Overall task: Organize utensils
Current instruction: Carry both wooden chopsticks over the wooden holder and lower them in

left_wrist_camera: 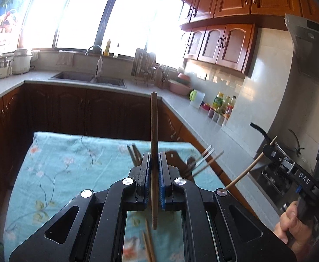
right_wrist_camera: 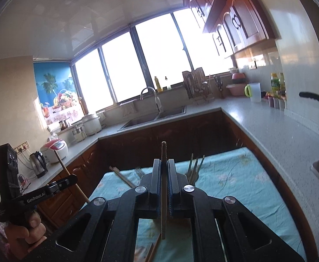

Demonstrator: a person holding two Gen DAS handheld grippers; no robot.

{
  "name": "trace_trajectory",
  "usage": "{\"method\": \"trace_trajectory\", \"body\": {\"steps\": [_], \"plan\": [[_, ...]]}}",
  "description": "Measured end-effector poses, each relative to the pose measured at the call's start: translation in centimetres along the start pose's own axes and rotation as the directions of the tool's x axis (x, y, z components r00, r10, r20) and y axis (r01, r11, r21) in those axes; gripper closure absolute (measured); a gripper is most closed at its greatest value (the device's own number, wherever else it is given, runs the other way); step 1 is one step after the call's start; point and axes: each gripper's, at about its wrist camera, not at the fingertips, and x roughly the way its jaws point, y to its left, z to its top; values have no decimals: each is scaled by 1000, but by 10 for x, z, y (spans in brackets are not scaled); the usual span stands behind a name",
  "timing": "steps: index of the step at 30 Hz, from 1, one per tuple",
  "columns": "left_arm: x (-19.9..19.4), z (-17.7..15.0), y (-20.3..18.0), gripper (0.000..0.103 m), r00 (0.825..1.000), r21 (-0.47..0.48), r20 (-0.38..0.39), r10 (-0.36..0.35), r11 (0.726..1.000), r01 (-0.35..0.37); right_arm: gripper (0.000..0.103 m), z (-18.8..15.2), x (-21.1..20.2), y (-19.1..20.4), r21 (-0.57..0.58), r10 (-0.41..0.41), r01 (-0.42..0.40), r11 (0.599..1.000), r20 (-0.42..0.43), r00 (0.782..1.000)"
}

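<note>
Chopsticks are what I'm sorting: my left claw (left_wrist_camera: pixel 154 168) is clamped on one brown chopstick (left_wrist_camera: pixel 154 131), my right claw (right_wrist_camera: pixel 164 172) on another (right_wrist_camera: pixel 163 187), both raised above the desk (left_wrist_camera: pixel 56 163), likely to pair them. More chopsticks (left_wrist_camera: pixel 148 240) lie on the floral cloth, beside a holder (right_wrist_camera: pixel 193 170) of utensils.

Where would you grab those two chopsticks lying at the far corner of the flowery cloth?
Probably near the end that seems to poke past the far edge of the cloth, coming down from above, jaws across the chopsticks. They lie flat, so that overhanging end looks easiest to pinch.
</note>
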Motion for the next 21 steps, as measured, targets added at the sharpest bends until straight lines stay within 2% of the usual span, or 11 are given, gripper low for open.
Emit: {"method": "trace_trajectory", "body": {"steps": [6,10,21], "plan": [[24,27,-3,97,996,-8,88,28,1000,-28,98,28,14,1,-32,-25,27,999,59,998],[45,34,-4,97,994,-14,105,42,999,-40,98,34,29,-2,-31,-38,41,999,75,996],[84,14,7,97,989,-49,120,82,996,-77,98,17,57,-16,-13,-76,77,997,65,995]]}}
